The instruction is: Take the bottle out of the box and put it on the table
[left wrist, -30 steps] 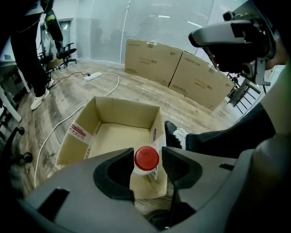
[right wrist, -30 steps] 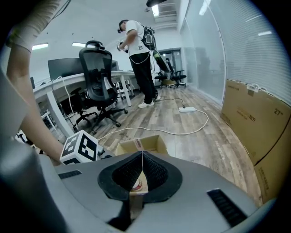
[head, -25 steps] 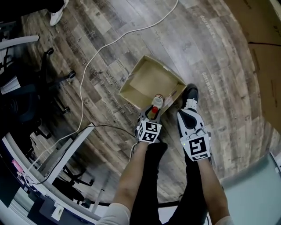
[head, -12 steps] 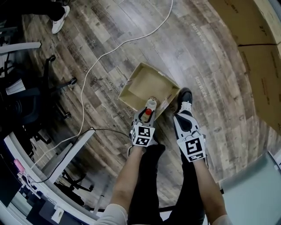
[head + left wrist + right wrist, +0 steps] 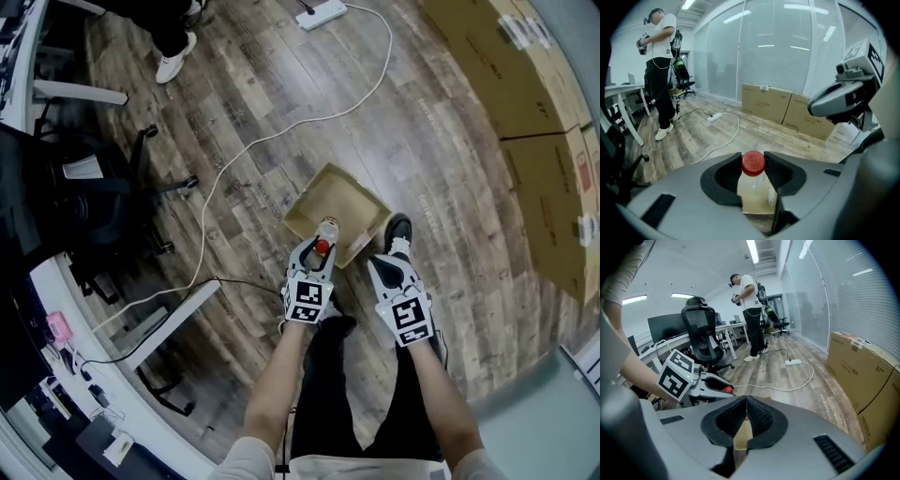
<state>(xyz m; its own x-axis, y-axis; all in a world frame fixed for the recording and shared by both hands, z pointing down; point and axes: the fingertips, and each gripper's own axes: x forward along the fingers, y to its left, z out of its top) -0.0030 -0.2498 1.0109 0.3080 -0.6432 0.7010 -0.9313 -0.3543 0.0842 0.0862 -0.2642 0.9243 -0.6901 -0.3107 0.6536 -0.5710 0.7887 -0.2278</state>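
Wood floor: bottle now lifted above the box, left gripper jaws grasping it; right gripper clenched empty; table next.

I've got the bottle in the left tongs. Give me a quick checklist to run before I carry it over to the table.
1. Left tongs closed on the translucent plastic bottle with the red cap: ok.
2. Bottle looks upright in the grip: ok.
3. Bottle clear of the walls of the open brown cardboard box on the floor: cannot tell from above.
4. Right tongs shut, empty and apart from the bottle: ok.
5. Free spot on the white desk: cannot tell, since only its cluttered edge shows.
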